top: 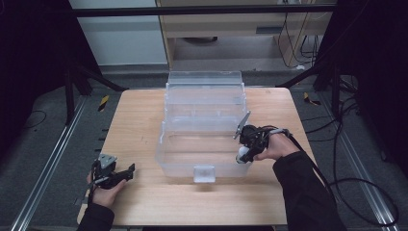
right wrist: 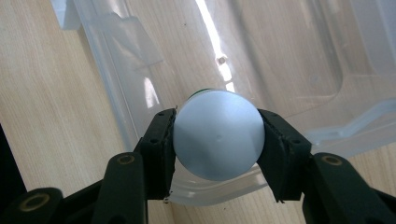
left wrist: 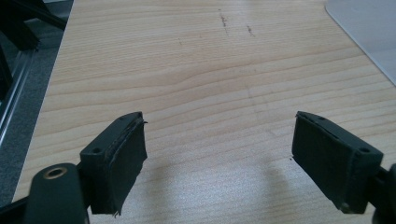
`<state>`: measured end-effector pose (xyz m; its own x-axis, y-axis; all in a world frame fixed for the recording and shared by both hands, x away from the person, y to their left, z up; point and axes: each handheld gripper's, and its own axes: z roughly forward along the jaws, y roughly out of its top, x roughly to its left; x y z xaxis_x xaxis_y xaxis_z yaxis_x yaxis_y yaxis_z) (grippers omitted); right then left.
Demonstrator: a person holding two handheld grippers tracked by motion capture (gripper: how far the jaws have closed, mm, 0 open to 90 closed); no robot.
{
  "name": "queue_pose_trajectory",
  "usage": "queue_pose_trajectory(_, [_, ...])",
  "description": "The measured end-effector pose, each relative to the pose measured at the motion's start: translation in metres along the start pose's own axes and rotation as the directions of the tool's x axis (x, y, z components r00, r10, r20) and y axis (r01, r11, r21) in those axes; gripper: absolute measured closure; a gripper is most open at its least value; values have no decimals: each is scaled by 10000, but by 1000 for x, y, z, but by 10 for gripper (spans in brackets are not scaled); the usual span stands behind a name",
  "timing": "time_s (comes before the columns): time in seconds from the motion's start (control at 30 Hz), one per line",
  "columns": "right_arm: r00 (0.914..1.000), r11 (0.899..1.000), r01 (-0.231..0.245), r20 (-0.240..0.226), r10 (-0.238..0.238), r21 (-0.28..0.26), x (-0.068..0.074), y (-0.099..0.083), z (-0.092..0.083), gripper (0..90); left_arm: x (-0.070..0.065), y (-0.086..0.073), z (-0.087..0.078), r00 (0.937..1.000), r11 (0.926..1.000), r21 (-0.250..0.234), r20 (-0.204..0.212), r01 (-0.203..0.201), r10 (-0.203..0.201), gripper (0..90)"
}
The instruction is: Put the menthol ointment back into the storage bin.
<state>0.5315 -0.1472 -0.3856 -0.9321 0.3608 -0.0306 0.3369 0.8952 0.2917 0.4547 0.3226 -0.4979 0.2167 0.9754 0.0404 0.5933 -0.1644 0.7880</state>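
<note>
My right tongs [right wrist: 218, 140] clamp a round white-capped object [right wrist: 218, 134], a sliver of green behind the cap, just above the near wall of the clear plastic box [top: 204, 103]. The cap looks smooth, rigid and probably slippery, so gripping its sides suits. No writing readable. My left tongs [left wrist: 219, 154] hang open over bare tabletop [left wrist: 196, 70].

Clear plastic bin [top: 202, 120] – open, lid up at 12 o'clock, latch tab at 6, sits mid-table. White round-capped object [right wrist: 218, 134] with green edge behind cap – clamped in right gripper [right wrist: 219, 140], over bin's 4 o'clock corner rim.
</note>
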Motion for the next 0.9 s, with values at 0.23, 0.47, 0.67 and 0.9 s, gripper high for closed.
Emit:
queue_pose_trajectory(0.23, [10000, 10000, -17, -76, 18, 90, -1, -1, 6, 501, 0, 0, 0, 10000, 10000, 3, -4, 2, -2, 171])
queue_pose_trajectory(0.47, [9998, 9998, 12, -192, -8, 222, 0, -1, 13, 500, 0, 0, 0, 10000, 10000, -3, -9, -3, 3, 171])
queue_pose_trajectory(0.67, [9997, 9996, 34, -243, -27, 278, 0, -1, 17, 499, 0, 0, 0, 10000, 10000, -3, -1, -14, 14, 171])
queue_pose_trajectory(0.9, [9996, 9996, -23, -290, 30, 270, 0, -2, 18, 506, -1, 0, 0, 10000, 10000, -12, 13, -25, 25, 171])
